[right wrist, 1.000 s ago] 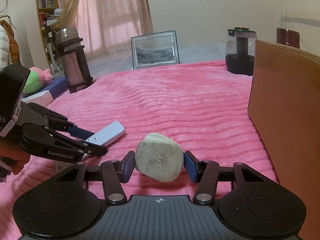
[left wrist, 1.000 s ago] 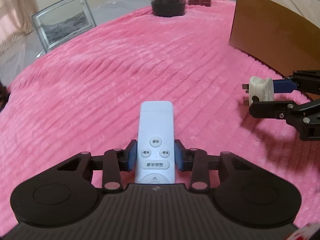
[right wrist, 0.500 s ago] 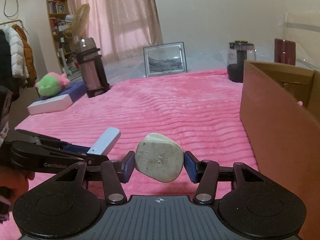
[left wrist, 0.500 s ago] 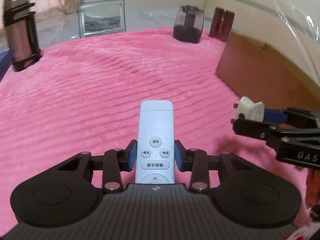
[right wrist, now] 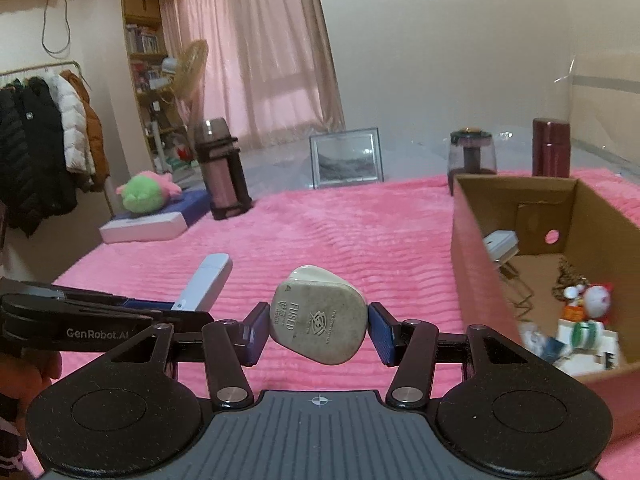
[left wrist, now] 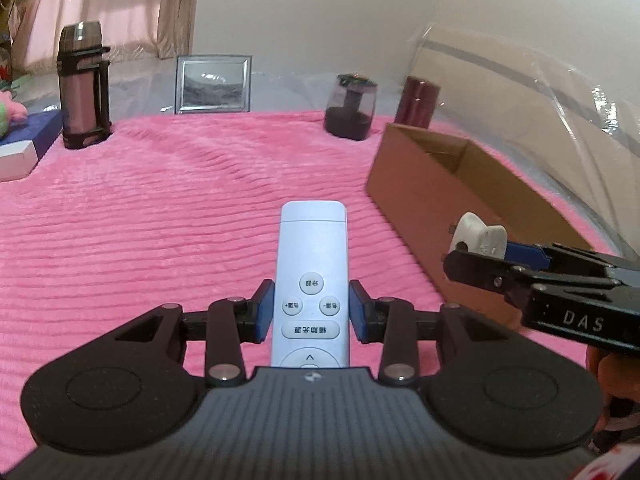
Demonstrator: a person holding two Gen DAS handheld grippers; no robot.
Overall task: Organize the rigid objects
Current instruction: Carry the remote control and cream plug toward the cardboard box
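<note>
The white remote (left wrist: 310, 280) is clamped across its narrow sides by the left gripper (left wrist: 311, 312), near the button end, so that most of its length juts forward and is carried clear of the pink blanket (left wrist: 160, 240). The fused plug (right wrist: 320, 316) is pinched across its broad body by the right gripper (right wrist: 318, 330), flat face toward the camera — a grip that suits its rounded, tapering shape. Both things are held aloft, neither touching the blanket.

The open cardboard box (right wrist: 472, 264) stands just to the right of both grippers; inside it a white adapter (right wrist: 500, 246), a small figurine (right wrist: 592, 300) and other odds and ends are already gathered, so it is judged to be the collecting place. The two items appear to be brought toward it together, one in each gripper, so that two are sorted in one trip.

The flask (left wrist: 82, 84), picture frame (left wrist: 213, 84) and jars at the far edge are left standing apart from the box.
</note>
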